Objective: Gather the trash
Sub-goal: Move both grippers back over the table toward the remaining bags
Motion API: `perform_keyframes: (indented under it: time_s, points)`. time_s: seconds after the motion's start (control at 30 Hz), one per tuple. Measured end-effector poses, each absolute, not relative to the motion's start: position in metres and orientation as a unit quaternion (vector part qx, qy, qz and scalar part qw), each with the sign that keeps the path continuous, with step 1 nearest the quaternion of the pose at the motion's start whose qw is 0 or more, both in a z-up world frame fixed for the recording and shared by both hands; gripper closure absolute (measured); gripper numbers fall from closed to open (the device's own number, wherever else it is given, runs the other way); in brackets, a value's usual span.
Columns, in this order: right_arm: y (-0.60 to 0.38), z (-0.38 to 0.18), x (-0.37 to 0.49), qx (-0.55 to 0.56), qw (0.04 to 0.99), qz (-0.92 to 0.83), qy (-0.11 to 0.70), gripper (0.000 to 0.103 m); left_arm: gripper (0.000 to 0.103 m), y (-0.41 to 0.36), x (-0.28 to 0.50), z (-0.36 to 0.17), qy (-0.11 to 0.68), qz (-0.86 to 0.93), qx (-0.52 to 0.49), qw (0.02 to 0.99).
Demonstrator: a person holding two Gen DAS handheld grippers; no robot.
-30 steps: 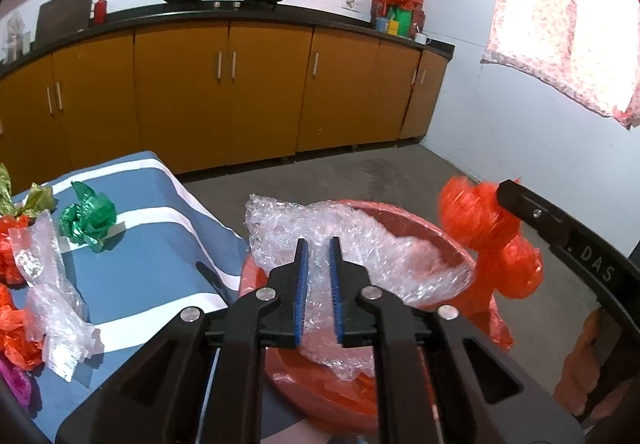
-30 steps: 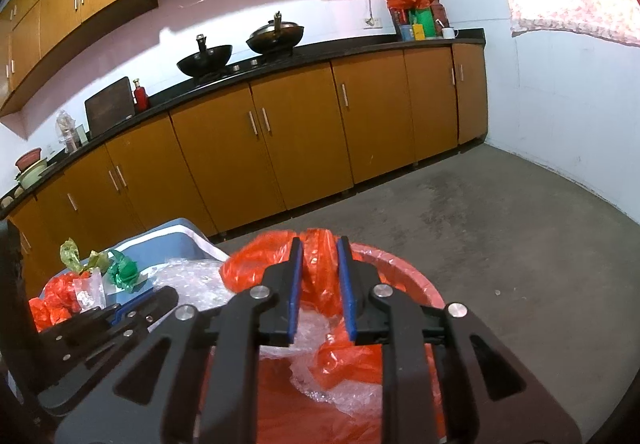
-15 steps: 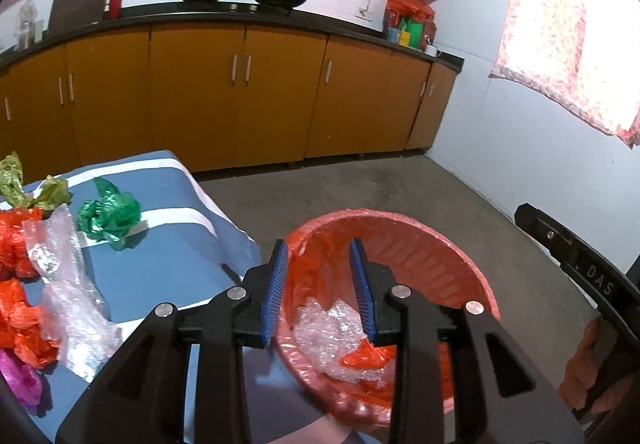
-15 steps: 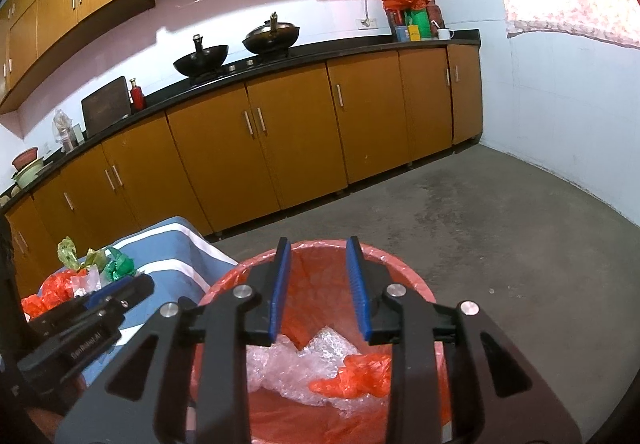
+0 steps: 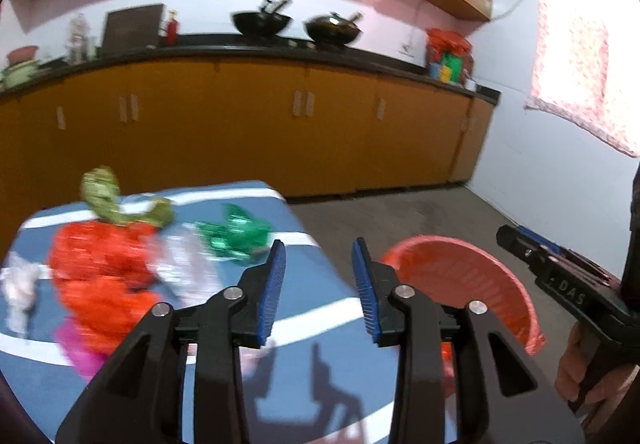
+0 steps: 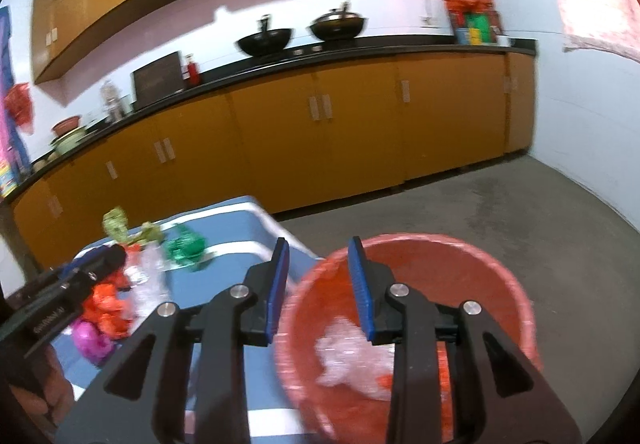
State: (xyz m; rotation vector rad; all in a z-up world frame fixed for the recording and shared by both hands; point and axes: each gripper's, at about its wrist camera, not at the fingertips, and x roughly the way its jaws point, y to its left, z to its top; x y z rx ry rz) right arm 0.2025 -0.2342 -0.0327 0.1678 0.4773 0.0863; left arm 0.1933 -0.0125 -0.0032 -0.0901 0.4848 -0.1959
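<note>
My left gripper (image 5: 319, 286) is open and empty above the blue striped table (image 5: 312, 300). Crumpled plastic trash lies on the table to its left: a green bag (image 5: 236, 236), a red-orange heap (image 5: 100, 272), an olive piece (image 5: 108, 195), clear film (image 5: 176, 264) and a pink piece (image 5: 80, 352). The red lined bin (image 5: 460, 280) stands right of the table. My right gripper (image 6: 318, 286) is open and empty over the bin's left rim (image 6: 312, 284); clear film (image 6: 348, 356) and red plastic lie inside. The green bag (image 6: 186, 248) shows further left.
Orange kitchen cabinets (image 5: 280, 131) with a black counter and two woks (image 5: 296, 23) run along the back wall. Grey concrete floor (image 6: 500, 203) lies behind the bin. A curtained window (image 5: 580, 51) is on the right wall.
Both grippers opened and dropped the clear film and red bag into the bin. Both then swung left; the left one now faces the trash on the table.
</note>
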Motion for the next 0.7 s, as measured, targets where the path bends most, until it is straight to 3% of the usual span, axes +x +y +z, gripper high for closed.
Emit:
perform_keyframes:
  time_s: [0.27, 0.7]
  points:
    - [-0.136, -0.04, 0.219, 0.046, 0.955, 0.137, 0.26, 0.061, 0.056, 0.1, 0.16, 0.0, 0.204, 0.042, -0.034, 0.977]
    - [-0.032, -0.079, 0.254, 0.006, 0.925, 0.21, 0.317, 0.046, 0.037, 0.228, 0.157, -0.04, 0.241, 0.208, -0.062, 0.946]
